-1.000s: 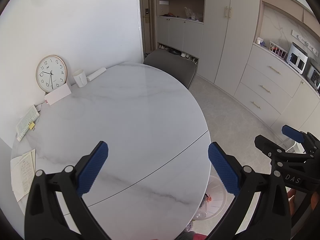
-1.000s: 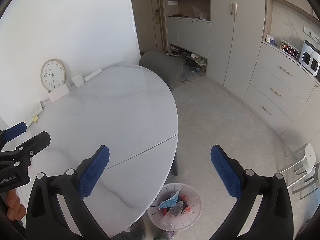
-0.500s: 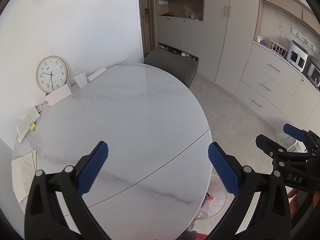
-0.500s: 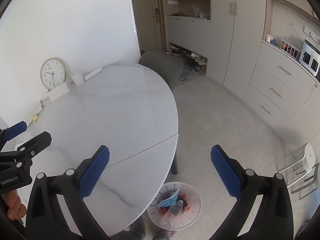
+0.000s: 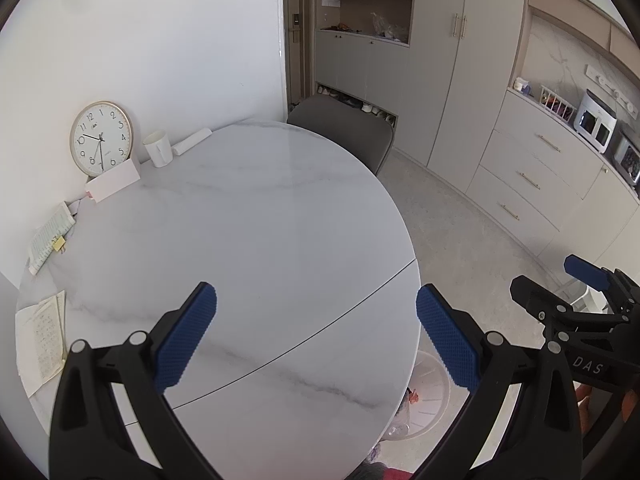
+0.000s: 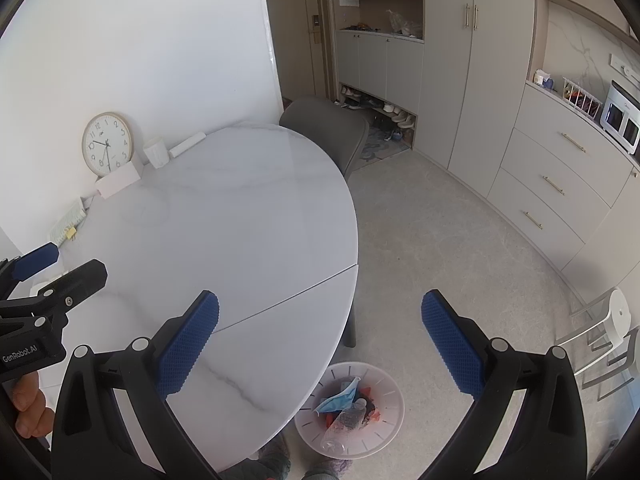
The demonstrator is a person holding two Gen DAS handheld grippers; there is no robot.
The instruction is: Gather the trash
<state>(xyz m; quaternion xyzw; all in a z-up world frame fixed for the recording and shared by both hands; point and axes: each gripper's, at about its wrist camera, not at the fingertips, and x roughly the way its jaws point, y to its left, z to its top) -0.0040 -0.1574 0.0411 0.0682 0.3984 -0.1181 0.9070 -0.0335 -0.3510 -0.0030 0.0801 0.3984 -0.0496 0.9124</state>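
Over the near part of the table [image 5: 260, 240], in the left wrist view, the left gripper [image 5: 316, 334] hovers with its blue-padded jaws spread wide and nothing between them. At the far left of the marble top a clock [image 5: 101, 138] leans on the wall, with a white cup [image 5: 157, 148] just right of it and a pale card [image 5: 113, 181] in front of it. A strip of paper [image 5: 50, 238] lies along the left edge, and a sheet of notes [image 5: 42, 344] lies nearer, at the near left. A grey chair [image 5: 344, 132] stands at the far side of the table. Beyond the table's near right edge, low on the floor, part of the bin [image 5: 430, 400] shows, half hidden by the tabletop and the right finger. The right gripper [image 5: 560, 292] is seen from the side at the right edge; from here I cannot tell how its jaws stand.

Off the table's right edge, in the right wrist view, the right gripper [image 6: 320, 342] hangs with jaws wide apart and empty, its left finger over the tabletop and its right finger over the floor. Below it the white bin stands on the floor just beside the table's edge, near a table leg [image 6: 350, 328]. The trash [image 6: 346, 404] lies inside the bin: a blue face mask, a clear plastic bottle and some red scraps. The left gripper shows at the left edge, with a hand [image 6: 28, 404] on its grip. A white stool [image 6: 612, 320] stands at the right.
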